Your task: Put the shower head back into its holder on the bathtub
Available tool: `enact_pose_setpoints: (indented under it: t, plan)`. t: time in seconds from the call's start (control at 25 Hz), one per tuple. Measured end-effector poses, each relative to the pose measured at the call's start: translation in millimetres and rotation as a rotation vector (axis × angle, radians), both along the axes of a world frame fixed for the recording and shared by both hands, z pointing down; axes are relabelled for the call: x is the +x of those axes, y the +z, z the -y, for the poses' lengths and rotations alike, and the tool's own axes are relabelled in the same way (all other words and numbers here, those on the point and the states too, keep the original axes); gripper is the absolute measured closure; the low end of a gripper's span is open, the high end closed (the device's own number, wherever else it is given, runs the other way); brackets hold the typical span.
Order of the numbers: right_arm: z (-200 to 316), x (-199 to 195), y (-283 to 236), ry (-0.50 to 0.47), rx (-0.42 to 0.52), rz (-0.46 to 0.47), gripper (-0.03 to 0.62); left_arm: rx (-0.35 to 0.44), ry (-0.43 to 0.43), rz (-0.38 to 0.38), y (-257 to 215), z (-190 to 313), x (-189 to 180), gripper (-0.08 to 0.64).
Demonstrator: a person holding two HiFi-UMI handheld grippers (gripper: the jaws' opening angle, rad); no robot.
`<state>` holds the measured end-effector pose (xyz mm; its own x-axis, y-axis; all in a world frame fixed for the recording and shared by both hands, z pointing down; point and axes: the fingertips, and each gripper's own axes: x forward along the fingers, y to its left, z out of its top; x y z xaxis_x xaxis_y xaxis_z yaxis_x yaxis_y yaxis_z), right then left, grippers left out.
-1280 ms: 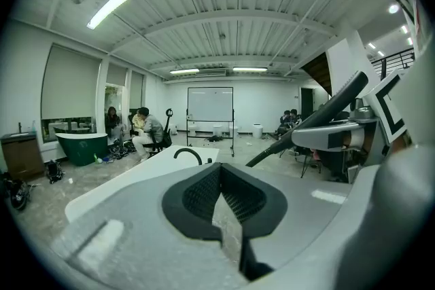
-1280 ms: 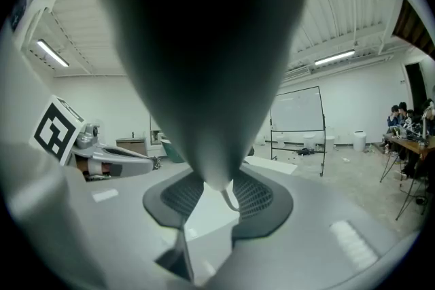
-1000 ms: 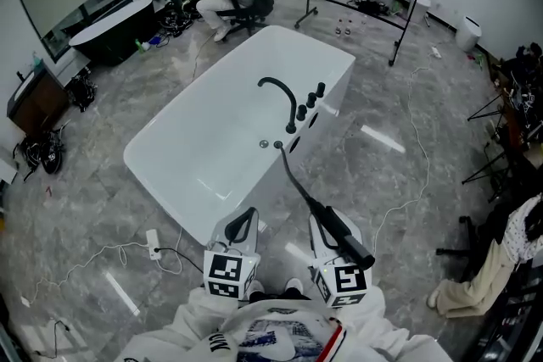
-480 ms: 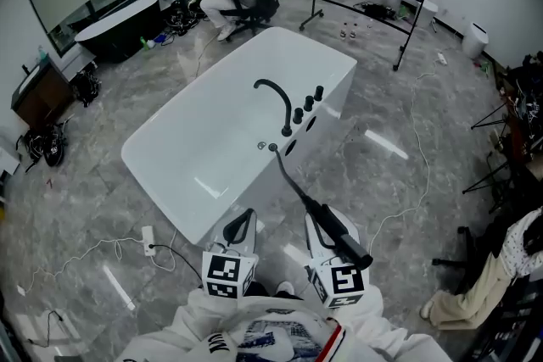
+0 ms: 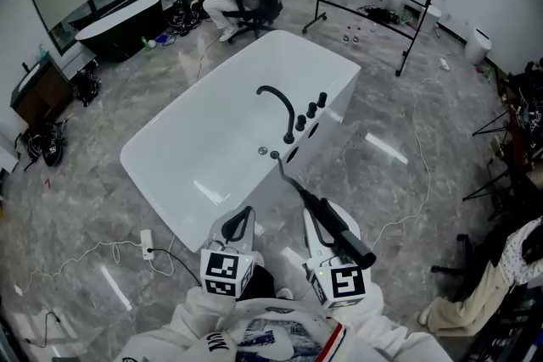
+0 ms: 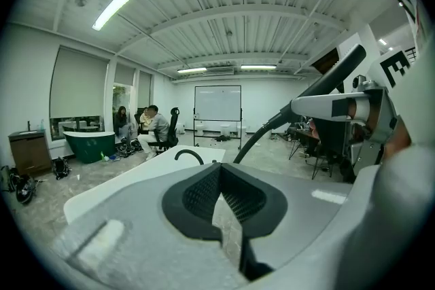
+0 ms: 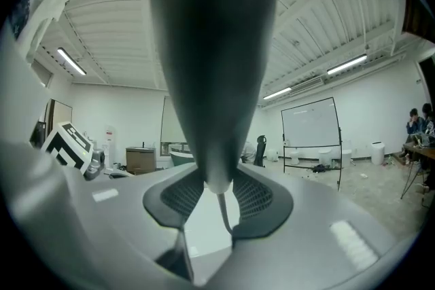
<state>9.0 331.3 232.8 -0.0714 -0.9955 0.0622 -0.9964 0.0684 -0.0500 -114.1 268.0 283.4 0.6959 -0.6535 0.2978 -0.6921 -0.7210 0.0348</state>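
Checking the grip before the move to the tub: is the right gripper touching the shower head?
Touching. The right gripper view shows the right gripper with both pads pressed against the dark shower head, whose handle stands between the jaws.

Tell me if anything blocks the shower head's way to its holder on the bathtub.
Nothing visible does. The right gripper holds the shower head over bare floor short of the bathtub; only its own hose runs ahead to the rim beside the faucet.
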Motion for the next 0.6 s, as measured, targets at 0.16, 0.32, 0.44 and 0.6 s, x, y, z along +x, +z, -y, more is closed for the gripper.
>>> enact_pose_setpoints:
  t: [0.16, 0.32, 0.44, 0.6]
  plan:
    - [27, -1, -38, 0.0, 0.016, -0.047, 0.454, 0.011, 0.009, -0.006, -3, 24, 4, 0.561]
    - [49, -1, -43, 0.003, 0.026, -0.059, 0.454, 0.011, 0.022, -0.003, 0, 48, 10, 0.56]
    - [64, 1, -46, 0.007, 0.028, -0.059, 0.454, 0.01, 0.034, -0.006, -1, 64, 16, 0.56]
    - [83, 2, -49, 0.012, 0.04, -0.059, 0.454, 0.012, 0.039, -0.01, -7, 85, 18, 0.56]
